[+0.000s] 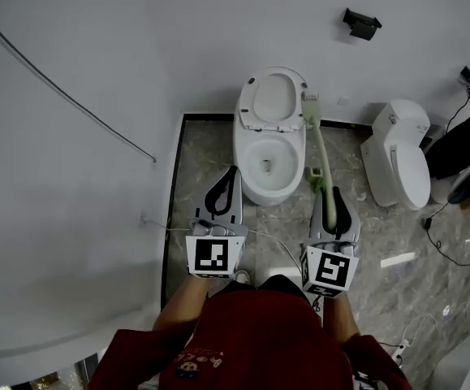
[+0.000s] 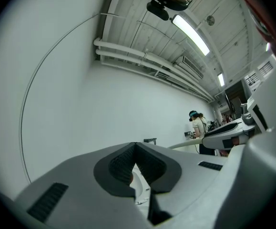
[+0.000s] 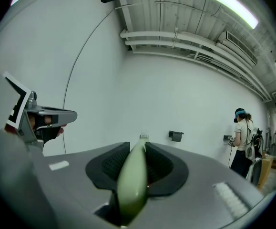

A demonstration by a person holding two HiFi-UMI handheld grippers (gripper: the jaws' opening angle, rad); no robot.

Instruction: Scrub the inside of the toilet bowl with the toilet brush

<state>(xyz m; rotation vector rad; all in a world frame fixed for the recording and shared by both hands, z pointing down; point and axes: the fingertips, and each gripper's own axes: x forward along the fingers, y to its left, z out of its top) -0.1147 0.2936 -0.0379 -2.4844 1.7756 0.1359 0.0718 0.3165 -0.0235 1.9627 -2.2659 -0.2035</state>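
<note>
A white toilet (image 1: 269,136) stands against the wall with its lid up and its bowl (image 1: 267,162) open. My right gripper (image 1: 329,195) is shut on the pale green handle of the toilet brush (image 1: 322,157). The brush head (image 1: 310,107) points at the wall, right of the lid and outside the bowl. In the right gripper view the handle (image 3: 132,180) runs between the shut jaws of that gripper (image 3: 138,149), with the bristles (image 3: 143,137) beyond. My left gripper (image 1: 226,187), seen from its own camera (image 2: 135,147), is shut on nothing, left of the bowl.
A second white toilet (image 1: 403,159) stands to the right. A black holder (image 1: 361,23) hangs on the wall. Cables (image 1: 450,254) and small white items lie on the grey floor at right. A white wall (image 1: 72,177) closes the left side. A person (image 3: 242,136) stands far right.
</note>
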